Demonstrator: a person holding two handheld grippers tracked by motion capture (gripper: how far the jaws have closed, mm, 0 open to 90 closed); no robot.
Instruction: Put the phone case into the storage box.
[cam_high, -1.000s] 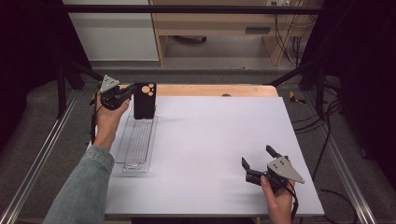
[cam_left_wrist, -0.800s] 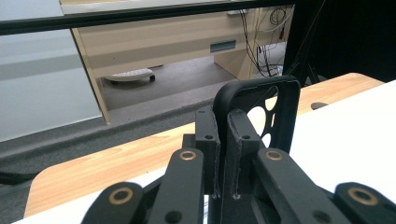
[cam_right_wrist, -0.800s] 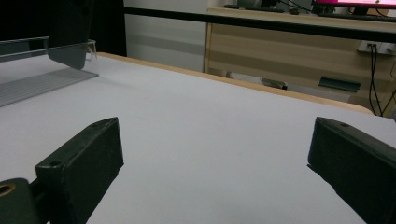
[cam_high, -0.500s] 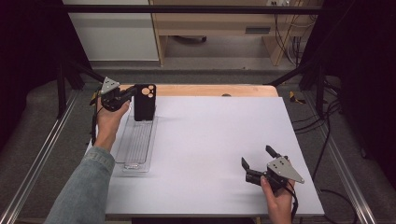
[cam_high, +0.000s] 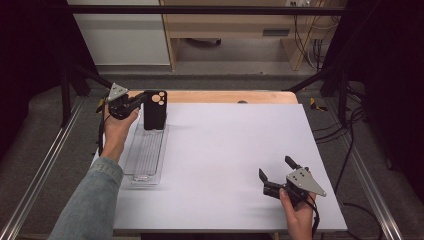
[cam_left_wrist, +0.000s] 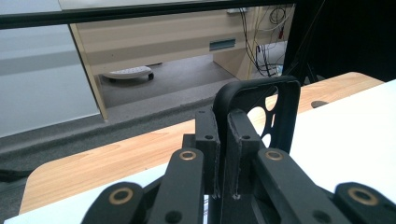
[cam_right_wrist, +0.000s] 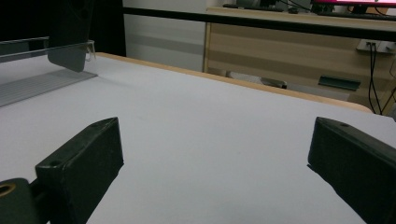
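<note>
Phone case (cam_high: 155, 110) upright at the table's (cam_high: 225, 150) far-left corner, clamped by our left gripper (cam_high: 142, 100) (right gripper (cam_high: 276, 176) gaping, idle); next, lowering it into the clear tray (cam_high: 145, 155).

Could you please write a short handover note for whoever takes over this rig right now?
Left gripper: shut on the side edge of the black phone case with round camera cut-outs, holding it upright at the far end of the clear ribbed plastic tray.
Right gripper: open, empty, low over the near right part of the white table.
Done: case is gripped.
Left: judging by its position, probably laying the case into the tray or taking it away, then letting go; which one cannot be told.
</note>
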